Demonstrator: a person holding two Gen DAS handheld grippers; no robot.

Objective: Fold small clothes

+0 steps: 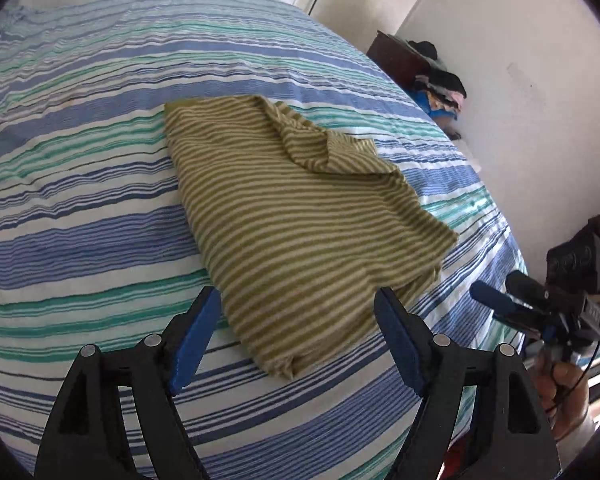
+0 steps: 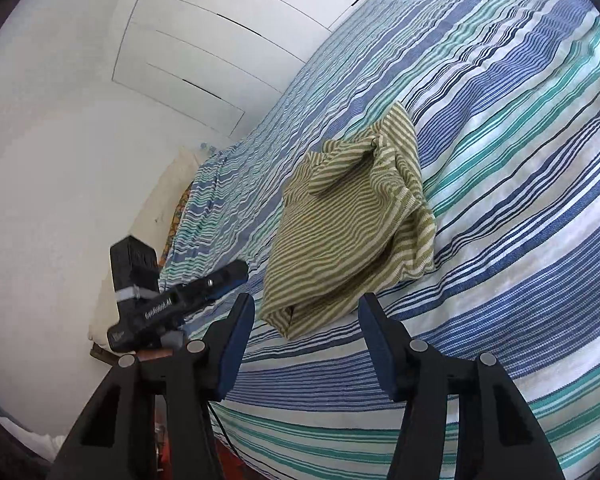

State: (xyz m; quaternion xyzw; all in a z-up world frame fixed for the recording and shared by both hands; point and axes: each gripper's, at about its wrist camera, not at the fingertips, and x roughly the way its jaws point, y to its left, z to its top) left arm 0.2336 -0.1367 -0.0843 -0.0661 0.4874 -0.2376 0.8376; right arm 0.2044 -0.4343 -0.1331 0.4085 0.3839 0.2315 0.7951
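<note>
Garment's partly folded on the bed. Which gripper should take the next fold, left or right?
Probably left. The open left gripper hangs right over the near edge of the green striped garment, its fingers straddling it. The right gripper, also open, sits off its corner, further back.

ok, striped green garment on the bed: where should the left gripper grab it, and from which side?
Probably the near corner of the green striped garment, which bunches into a thick folded edge between the open jaws of the left gripper. Come in low from the bed's near edge; the rest lies too flat to pinch cleanly.
</note>
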